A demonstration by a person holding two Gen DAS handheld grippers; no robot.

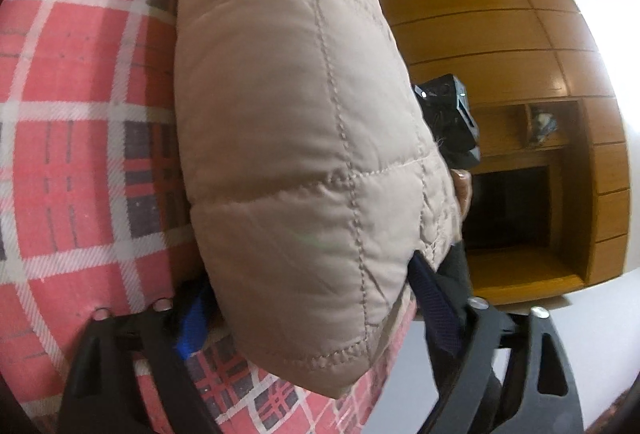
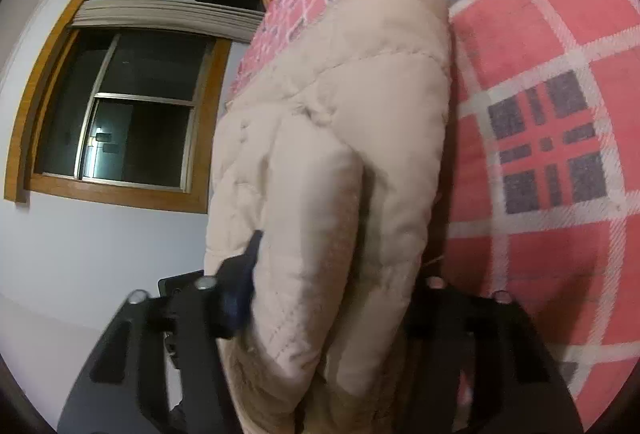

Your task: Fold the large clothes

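One beige quilted jacket (image 1: 304, 138) on one red plaid bedspread (image 1: 80, 162), two grippers on it. Left gripper (image 1: 316, 318) has both fingers spread around a thick fold of jacket, bulging out ahead of the tips; right gripper (image 2: 332, 294) likewise, fingers apart with padded layers (image 2: 340, 162) wedged between. Can't tell if either is actually pinching the fabric.

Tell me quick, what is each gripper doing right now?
Left gripper: fingers closed on the beige quilted jacket.
Right gripper: fingers closed on the same jacket, over the red plaid blanket.
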